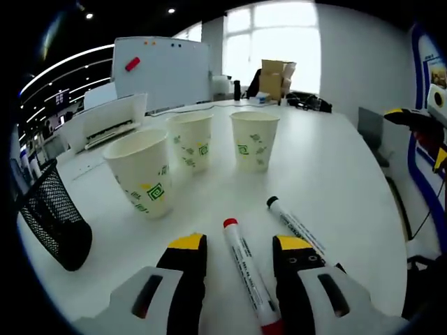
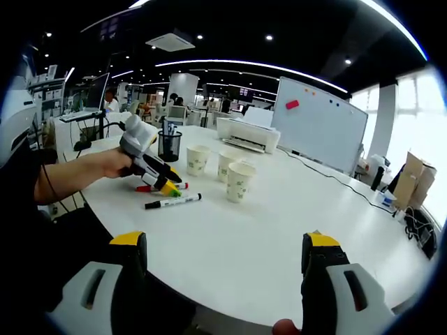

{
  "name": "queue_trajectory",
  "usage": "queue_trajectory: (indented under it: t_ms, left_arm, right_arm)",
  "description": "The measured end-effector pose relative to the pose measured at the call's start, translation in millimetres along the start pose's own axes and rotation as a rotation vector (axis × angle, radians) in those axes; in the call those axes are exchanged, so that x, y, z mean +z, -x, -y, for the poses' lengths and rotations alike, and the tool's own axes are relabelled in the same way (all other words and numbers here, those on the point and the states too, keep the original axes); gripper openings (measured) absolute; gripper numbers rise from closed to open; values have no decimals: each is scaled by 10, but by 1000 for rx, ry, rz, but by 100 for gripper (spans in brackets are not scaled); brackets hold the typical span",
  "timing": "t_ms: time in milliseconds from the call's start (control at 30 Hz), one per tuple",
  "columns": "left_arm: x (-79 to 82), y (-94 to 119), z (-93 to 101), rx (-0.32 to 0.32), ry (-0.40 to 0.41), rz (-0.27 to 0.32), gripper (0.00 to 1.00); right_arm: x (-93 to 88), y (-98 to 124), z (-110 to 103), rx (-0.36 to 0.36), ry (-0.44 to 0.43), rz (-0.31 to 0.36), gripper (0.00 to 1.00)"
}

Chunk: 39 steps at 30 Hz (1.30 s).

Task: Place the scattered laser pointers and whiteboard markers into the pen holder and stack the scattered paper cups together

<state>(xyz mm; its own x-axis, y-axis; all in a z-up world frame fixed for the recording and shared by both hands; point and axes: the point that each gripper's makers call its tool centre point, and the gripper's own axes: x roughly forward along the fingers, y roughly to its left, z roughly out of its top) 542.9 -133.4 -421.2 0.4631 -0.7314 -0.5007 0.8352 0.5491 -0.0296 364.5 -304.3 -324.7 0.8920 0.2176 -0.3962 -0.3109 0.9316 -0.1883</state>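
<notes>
The step in hand looks like picking up the red marker (image 1: 247,273), which lies on the table (image 1: 335,174) between the wide-open left tongs (image 1: 241,255); next they should close on it and carry it to the mesh pen holder (image 1: 52,216) at their left. The right tongs (image 2: 223,251) hang wide open, holding nothing, with the black marker (image 2: 173,202) and paper cups (image 2: 239,181) far ahead.

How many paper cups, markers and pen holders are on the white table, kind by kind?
Paper cups: 3
Whiteboard markers: 2, one red-capped, one black-capped
Mesh pen holder: 1
Total: 6
</notes>
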Motion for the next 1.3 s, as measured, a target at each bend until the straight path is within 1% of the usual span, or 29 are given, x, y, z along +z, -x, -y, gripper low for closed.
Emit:
queue_trajectory:
  t_ms: [267, 533, 600, 700, 867, 1133, 1300]
  left_arm:
    - [13, -25, -27, 0, 6, 6, 36]
    - [14, -16, -14, -14, 1, 8, 29]
    - [16, -21, -5, -21, 0, 9, 25]
    - [19, -28, 26, -29, 4, 9, 22]
    - [18, -30, 8, -29, 26, 9, 16]
    - [18, -38, -3, -24, 39, 11, 14]
    - [29, -49, -5, -24, 21, 27, 14]
  right_arm:
    - [10, 3, -7, 3, 2, 1, 87]
    - [11, -8, -19, 6, 4, -1, 87]
    - [22, -7, -16, 5, 3, 3, 87]
    - [30, -4, -12, 4, 3, 5, 87]
    - [28, -4, -21, 6, 3, 5, 87]
    - [27, 3, -21, 5, 2, 6, 87]
    - [25, 7, -25, 4, 2, 6, 87]
